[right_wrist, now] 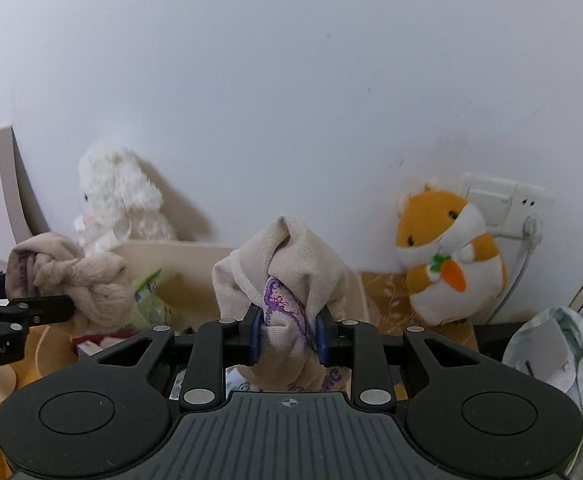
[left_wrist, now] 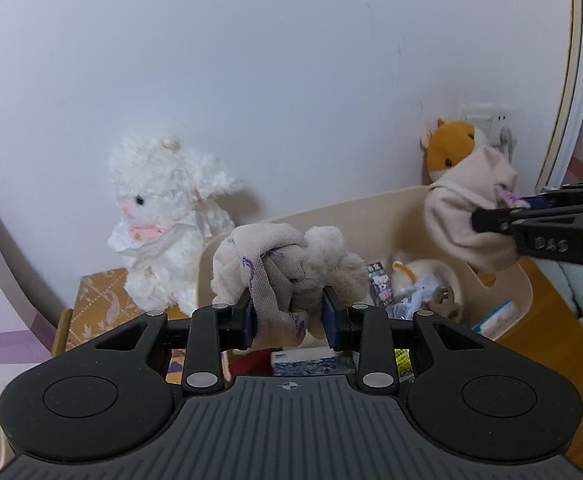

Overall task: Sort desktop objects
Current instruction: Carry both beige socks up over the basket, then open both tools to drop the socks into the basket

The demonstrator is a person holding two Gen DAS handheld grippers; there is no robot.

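Note:
My left gripper (left_wrist: pixel 289 320) is shut on a knotted beige sock bundle (left_wrist: pixel 279 268) with purple print, held above the beige storage bin (left_wrist: pixel 371 210). My right gripper (right_wrist: pixel 287 338) is shut on a second beige sock (right_wrist: pixel 283 264) with purple print. It also shows in the left wrist view (left_wrist: pixel 471 208), held at the bin's right end. The left bundle shows in the right wrist view (right_wrist: pixel 71 280) at the far left.
A white plush lamb (left_wrist: pixel 163 216) sits against the wall left of the bin. An orange hamster plush (right_wrist: pixel 447 256) with a carrot sits right, below a wall socket (right_wrist: pixel 499 204). The bin holds small boxes and packets (left_wrist: pixel 383 292). A pale bundle (right_wrist: pixel 551 352) lies far right.

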